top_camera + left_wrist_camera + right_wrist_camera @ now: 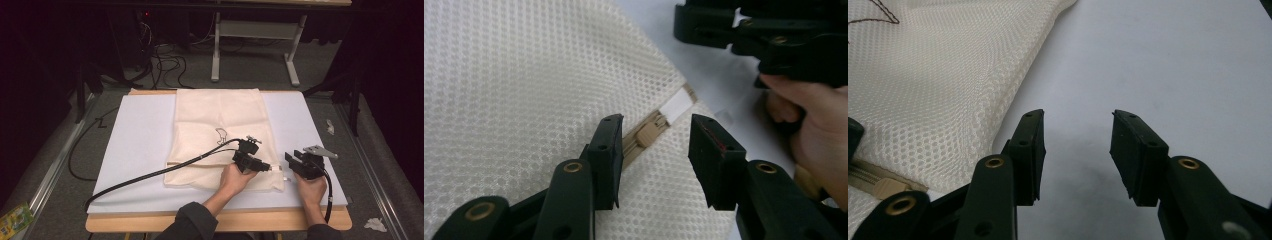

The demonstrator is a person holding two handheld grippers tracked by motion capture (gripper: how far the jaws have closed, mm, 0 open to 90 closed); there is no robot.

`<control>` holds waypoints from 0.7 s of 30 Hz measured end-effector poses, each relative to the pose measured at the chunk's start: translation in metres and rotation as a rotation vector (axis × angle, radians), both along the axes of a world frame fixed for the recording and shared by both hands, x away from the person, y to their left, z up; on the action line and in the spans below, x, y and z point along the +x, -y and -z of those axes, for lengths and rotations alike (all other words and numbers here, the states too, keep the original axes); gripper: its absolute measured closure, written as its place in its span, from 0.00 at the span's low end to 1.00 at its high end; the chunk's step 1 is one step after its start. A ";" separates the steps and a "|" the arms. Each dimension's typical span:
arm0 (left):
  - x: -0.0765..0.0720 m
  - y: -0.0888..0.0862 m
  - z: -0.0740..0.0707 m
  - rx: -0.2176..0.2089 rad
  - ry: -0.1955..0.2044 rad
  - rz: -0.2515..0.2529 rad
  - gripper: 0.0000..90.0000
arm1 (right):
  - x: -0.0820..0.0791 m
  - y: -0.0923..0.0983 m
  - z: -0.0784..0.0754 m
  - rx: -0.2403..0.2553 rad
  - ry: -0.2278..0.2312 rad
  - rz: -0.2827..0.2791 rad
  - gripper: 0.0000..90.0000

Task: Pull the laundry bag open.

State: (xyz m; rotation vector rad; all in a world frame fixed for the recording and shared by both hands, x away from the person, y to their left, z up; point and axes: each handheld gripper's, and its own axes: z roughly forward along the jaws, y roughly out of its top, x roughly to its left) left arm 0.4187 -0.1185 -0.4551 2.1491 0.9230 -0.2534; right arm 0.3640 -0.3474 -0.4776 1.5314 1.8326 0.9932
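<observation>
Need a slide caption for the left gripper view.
Open left claw straddles the zipper pull of a cream mesh bag.

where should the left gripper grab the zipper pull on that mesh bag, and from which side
Grip the small tan zipper pull itself, near the white tab at the end of the zipper on the mesh bag. It lies flat, so come down from above with the left gripper, open jaws straddling the zipper line.

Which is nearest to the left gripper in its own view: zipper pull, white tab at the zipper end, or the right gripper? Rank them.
1. Zipper pull, lying between the left gripper jaws.
2. White tab, just past it at the mesh bag edge.
3. Right gripper, upper right, over the table.
</observation>
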 end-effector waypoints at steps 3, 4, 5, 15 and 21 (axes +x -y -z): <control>-0.001 0.004 0.003 -0.007 -0.013 0.007 0.64 | 0.000 0.000 0.000 0.001 0.000 -0.002 0.64; -0.002 0.005 0.004 -0.004 -0.014 0.006 0.64 | 0.000 0.000 0.000 -0.001 0.000 -0.002 0.64; -0.002 0.005 0.005 0.002 -0.015 0.000 0.64 | 0.000 0.000 0.000 -0.001 0.000 -0.001 0.64; 0.001 0.010 0.011 -0.005 -0.049 -0.017 0.70 | 0.000 0.000 0.000 -0.006 -0.002 -0.005 0.64; -0.002 0.021 0.011 0.042 -0.015 0.001 0.75 | 0.000 0.000 0.000 -0.006 -0.003 -0.004 0.64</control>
